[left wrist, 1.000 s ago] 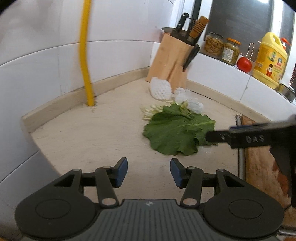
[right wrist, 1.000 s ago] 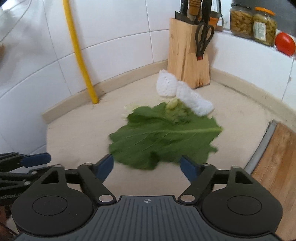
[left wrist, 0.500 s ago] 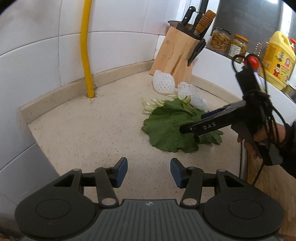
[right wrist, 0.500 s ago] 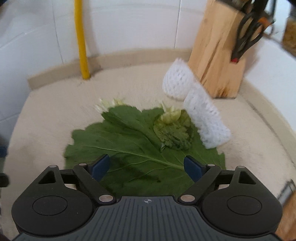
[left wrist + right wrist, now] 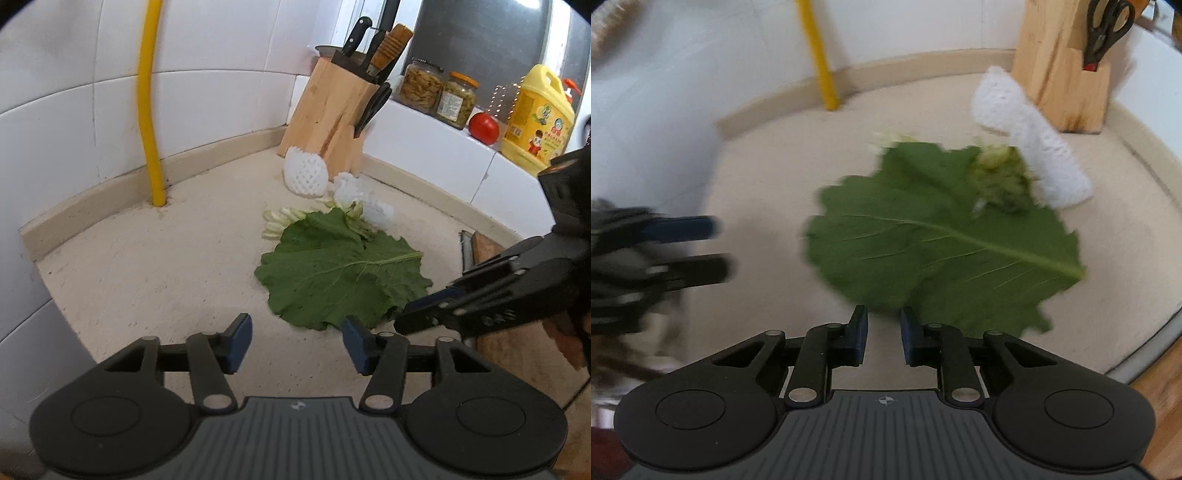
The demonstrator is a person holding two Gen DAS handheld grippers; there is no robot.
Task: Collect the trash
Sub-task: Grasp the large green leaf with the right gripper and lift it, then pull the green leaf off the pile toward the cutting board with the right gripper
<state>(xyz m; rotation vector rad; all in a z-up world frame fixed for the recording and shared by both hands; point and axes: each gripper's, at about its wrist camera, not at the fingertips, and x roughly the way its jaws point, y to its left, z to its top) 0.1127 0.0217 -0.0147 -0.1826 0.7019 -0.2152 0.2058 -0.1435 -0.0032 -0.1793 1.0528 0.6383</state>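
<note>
Narrowing just now with nothing between them, the right gripper [image 5: 883, 334] jaws hover at the near edge of the green leaf [image 5: 942, 243] lying flat on the beige desk [image 5: 147, 266], left gripper [image 5: 297, 343] jaws spread, white tiled walls [image 5: 207, 96] cornering behind.

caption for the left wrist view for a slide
Right gripper, jaws just narrowed, reaches the big green leaf on the counter.

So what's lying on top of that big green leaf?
On the big green leaf sit a small clump of wilted vegetable scraps and one end of a white foam net. Anything beneath the leaf stays hidden.
</note>
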